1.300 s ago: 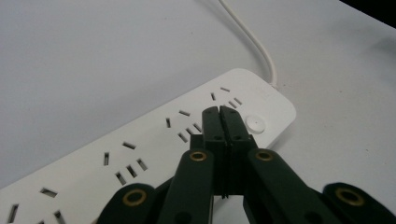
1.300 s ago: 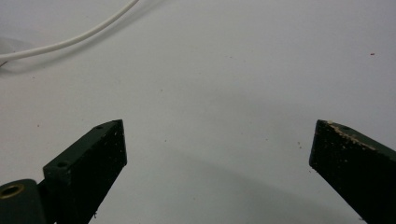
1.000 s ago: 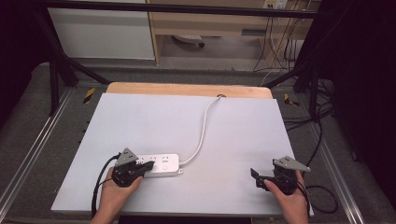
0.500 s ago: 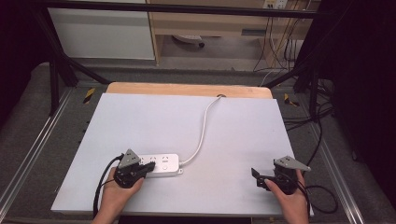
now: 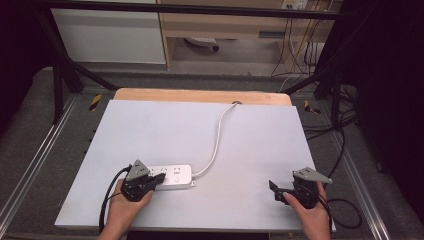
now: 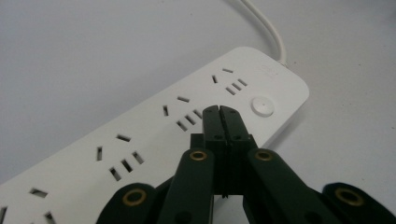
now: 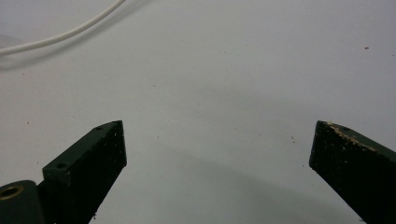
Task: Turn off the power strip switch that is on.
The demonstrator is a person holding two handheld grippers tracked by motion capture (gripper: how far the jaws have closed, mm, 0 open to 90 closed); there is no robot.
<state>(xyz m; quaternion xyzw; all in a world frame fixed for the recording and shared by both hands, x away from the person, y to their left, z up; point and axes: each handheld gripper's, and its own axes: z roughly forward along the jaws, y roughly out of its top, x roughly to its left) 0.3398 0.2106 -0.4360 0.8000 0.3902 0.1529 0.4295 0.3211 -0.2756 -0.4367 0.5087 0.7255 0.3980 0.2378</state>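
One white multi-socket power strip

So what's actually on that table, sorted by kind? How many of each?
Power strips: 1, white, its cord running to the far edge
Handheld grippers: 2, the left gripper shut over the strip, the right gripper open above bare tabletop
Total: 3
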